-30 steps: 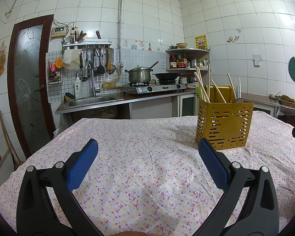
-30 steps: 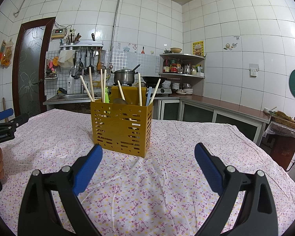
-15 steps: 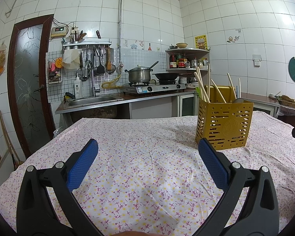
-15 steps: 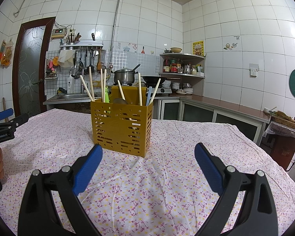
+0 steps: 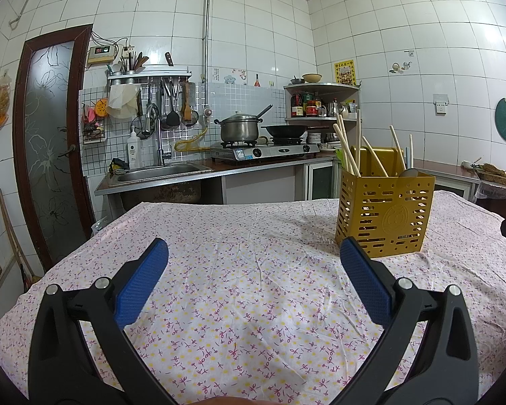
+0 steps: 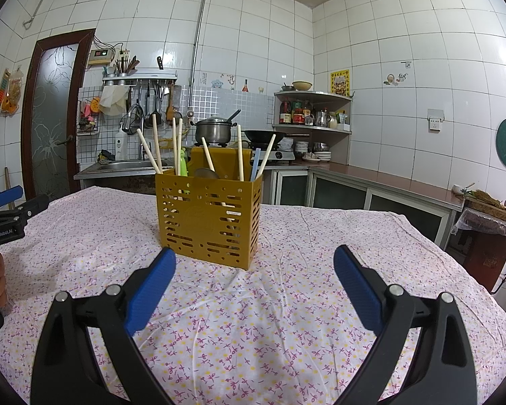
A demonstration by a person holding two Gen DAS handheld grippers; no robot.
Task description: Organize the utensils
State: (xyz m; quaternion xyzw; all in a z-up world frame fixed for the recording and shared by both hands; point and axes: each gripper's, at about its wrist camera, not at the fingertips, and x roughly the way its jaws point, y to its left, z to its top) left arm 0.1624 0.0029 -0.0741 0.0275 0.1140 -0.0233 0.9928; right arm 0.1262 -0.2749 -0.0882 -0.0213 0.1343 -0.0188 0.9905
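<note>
A yellow perforated utensil holder (image 6: 207, 216) stands upright on the floral tablecloth (image 6: 286, 303); it also shows in the left wrist view (image 5: 384, 212). Several wooden chopsticks (image 6: 157, 148), a metal spoon (image 6: 205, 172) and a light blue stick (image 6: 254, 163) stand in it. My right gripper (image 6: 254, 263) is open and empty, just in front of the holder. My left gripper (image 5: 253, 256) is open and empty, to the left of the holder; it also shows at the left edge of the right wrist view (image 6: 6, 209).
Behind the table runs a counter with a sink (image 5: 162, 172), a gas stove with a pot (image 5: 239, 130) and a wok (image 5: 286, 130), and a corner shelf (image 5: 320, 101). A glass door (image 5: 50, 141) is at the left.
</note>
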